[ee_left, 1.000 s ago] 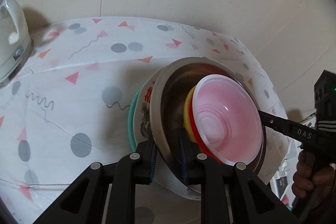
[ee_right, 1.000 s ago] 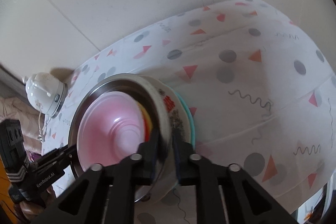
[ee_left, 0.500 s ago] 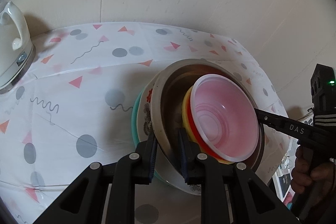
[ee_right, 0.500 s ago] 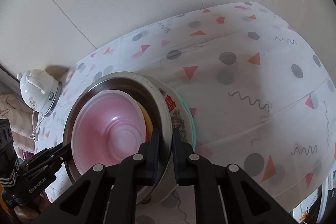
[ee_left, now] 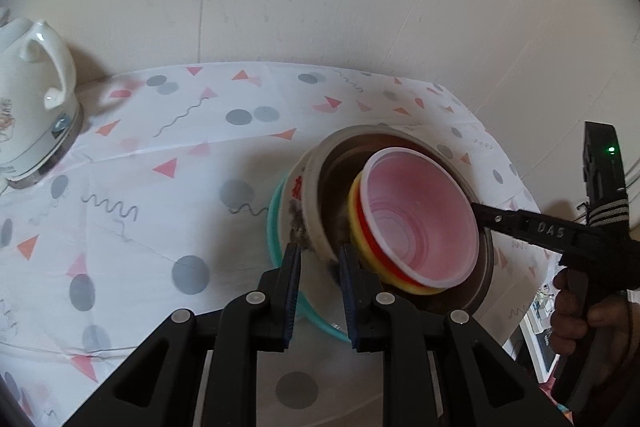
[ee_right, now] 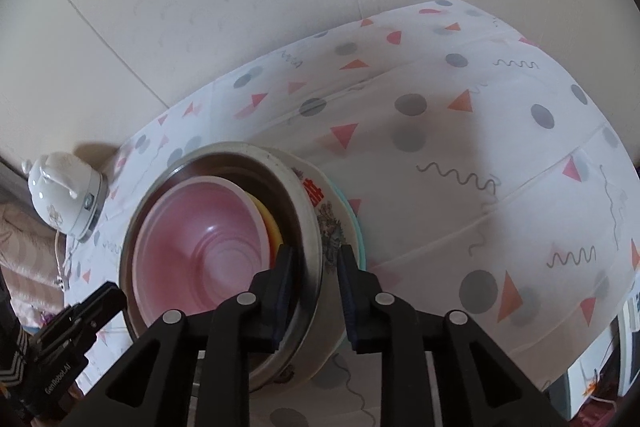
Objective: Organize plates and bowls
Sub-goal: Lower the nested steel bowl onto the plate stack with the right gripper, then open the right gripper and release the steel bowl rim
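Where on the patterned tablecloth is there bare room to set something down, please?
Free: the cloth between the white kettle and the nested bowls, and the wide stretch beyond them. Crowded: around the bowls, where the left hand-held gripper and the right hand-held gripper straddle the rim.

Home: kettle (ee_left: 34, 99), patterned tablecloth (ee_left: 168, 163)
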`<act>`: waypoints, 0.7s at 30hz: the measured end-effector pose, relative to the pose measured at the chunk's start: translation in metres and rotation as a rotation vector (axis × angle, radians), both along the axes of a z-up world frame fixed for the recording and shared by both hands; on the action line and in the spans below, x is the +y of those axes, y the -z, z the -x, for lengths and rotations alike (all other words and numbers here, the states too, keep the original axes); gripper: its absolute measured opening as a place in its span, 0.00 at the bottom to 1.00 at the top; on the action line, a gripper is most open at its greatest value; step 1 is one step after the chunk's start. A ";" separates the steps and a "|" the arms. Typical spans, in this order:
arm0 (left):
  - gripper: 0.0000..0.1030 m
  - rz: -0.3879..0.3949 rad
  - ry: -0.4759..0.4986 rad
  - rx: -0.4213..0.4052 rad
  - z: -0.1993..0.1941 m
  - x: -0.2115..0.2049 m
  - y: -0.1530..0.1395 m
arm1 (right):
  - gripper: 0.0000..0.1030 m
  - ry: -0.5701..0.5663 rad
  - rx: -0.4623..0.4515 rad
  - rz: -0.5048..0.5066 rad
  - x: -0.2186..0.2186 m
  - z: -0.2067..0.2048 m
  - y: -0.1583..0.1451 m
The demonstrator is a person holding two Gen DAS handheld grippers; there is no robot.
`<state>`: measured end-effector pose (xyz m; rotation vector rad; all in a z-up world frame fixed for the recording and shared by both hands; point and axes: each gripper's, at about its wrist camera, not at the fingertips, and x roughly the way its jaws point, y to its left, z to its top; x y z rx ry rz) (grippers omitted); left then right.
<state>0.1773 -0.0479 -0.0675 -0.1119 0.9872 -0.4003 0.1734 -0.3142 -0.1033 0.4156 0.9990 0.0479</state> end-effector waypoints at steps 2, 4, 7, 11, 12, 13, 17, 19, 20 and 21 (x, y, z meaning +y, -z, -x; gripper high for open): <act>0.20 0.001 -0.004 0.000 0.003 0.005 0.000 | 0.22 0.023 -0.020 -0.008 -0.002 0.004 -0.004; 0.20 0.001 -0.008 0.003 0.006 0.009 0.000 | 0.22 0.040 -0.035 -0.012 -0.002 0.009 -0.007; 0.20 -0.003 -0.009 0.006 0.012 0.015 0.001 | 0.22 0.053 -0.037 -0.010 0.000 0.016 -0.008; 0.24 -0.012 -0.015 0.003 0.022 0.022 0.001 | 0.22 0.065 -0.045 0.007 0.006 0.030 -0.009; 0.27 -0.012 -0.017 0.002 0.024 0.024 0.001 | 0.25 0.063 -0.046 0.015 0.009 0.035 -0.009; 0.29 -0.010 -0.021 0.003 0.027 0.026 0.001 | 0.28 0.064 -0.047 0.028 0.013 0.040 -0.010; 0.34 -0.027 -0.027 -0.006 0.038 0.028 0.002 | 0.30 0.060 -0.059 0.069 0.023 0.062 -0.010; 0.40 -0.045 -0.036 -0.017 0.045 0.026 0.001 | 0.31 0.056 -0.061 0.107 0.028 0.071 -0.008; 0.45 -0.049 -0.045 -0.023 0.048 0.025 -0.001 | 0.32 0.051 -0.064 0.123 0.030 0.074 -0.008; 0.50 -0.056 -0.054 -0.034 0.052 0.024 -0.003 | 0.32 0.048 -0.073 0.141 0.032 0.077 -0.009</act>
